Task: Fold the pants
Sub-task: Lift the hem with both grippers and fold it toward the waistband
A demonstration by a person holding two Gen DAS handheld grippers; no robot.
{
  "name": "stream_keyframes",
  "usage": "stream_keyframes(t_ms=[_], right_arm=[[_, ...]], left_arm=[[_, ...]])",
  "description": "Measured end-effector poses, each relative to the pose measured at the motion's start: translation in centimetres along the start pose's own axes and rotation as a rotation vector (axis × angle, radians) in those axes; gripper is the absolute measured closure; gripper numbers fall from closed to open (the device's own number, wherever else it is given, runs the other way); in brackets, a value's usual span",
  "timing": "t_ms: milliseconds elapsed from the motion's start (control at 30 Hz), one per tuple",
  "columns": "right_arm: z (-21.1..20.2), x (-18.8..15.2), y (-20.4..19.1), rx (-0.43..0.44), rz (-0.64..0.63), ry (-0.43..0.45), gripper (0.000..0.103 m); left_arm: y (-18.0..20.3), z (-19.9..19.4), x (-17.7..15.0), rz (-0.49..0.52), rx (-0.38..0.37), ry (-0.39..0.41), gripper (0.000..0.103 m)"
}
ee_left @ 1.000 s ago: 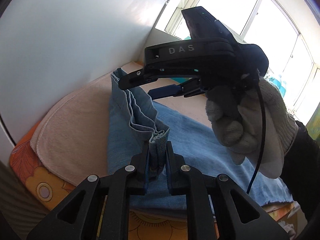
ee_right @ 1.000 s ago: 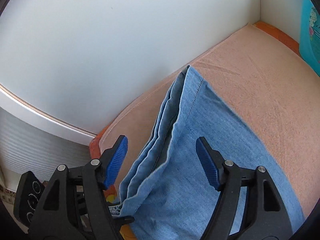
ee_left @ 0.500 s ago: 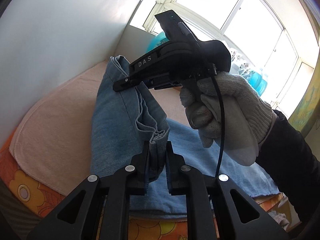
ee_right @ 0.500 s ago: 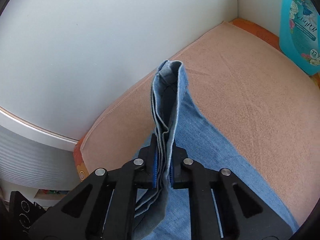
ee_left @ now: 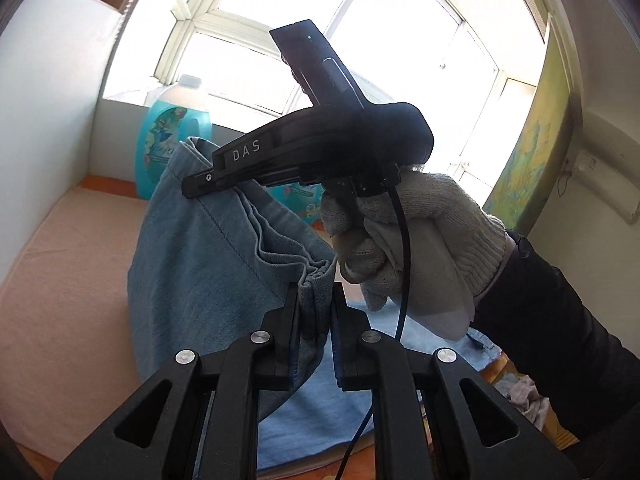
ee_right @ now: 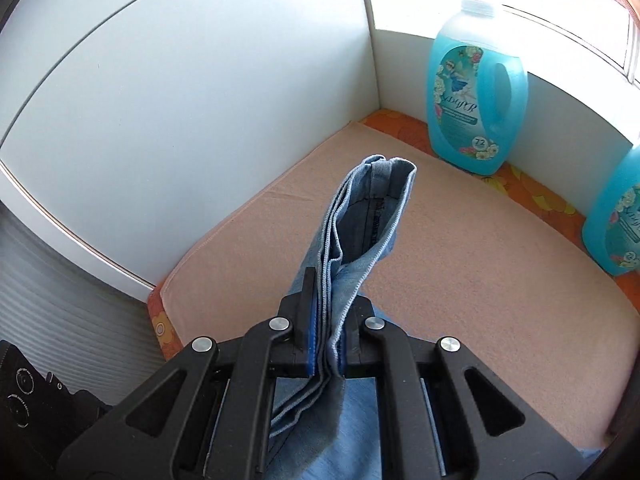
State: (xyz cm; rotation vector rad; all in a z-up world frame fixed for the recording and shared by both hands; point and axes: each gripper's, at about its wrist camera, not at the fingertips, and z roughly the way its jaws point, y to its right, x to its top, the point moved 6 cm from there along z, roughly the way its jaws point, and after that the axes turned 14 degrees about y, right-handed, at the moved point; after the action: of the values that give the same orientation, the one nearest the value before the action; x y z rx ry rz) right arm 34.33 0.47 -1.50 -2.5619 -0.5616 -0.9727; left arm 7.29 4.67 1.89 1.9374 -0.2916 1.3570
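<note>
A: Left gripper [ee_left: 314, 312]?
B: My jaws are clamped on a bunched edge of the blue pants [ee_left: 208, 280], lifted off the peach pad [ee_left: 60, 280].
A: Right gripper [ee_right: 326, 328]?
B: Mine too, pinched tight on stacked layers of the same pants, the hem standing up past my fingertips. From the left view, a gloved hand [ee_left: 416, 240] holds it.
A: Rest of the pants?
B: Draped down onto the pad.
A: Behind?
B: Turquoise detergent bottle [ee_right: 476, 92] by the white wall [ee_right: 180, 92], second one at right.
</note>
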Motion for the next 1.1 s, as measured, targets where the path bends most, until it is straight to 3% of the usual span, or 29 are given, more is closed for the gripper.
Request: stream_keyframes(t_ms=[267,533,800,1100], right_arm=[[-11.9,-3.6,10.2,-0.164,0.062,0.073,0.095],[-21.8,-9.7,20.4,-0.308,0.173,0.09,0.095],[-28.6,-18.0,28.7,-0.417,0.305,0.079,0.095],[-34.0,-27.5,34.4,-0.482,0.46,0.084,0.096]], left_arm=[[9.9,6.1,-1.2,0.078,-0.22,-0.087,0.092],[20.5,12.5,-6.1,0.124,-0.418,-0.223,0.092],[27.9,18.4,-11.1,0.156,-0.557,-0.357,0.092],[33.3,22.8,-15.7,0.172,-0.669,-0.49,0.092]])
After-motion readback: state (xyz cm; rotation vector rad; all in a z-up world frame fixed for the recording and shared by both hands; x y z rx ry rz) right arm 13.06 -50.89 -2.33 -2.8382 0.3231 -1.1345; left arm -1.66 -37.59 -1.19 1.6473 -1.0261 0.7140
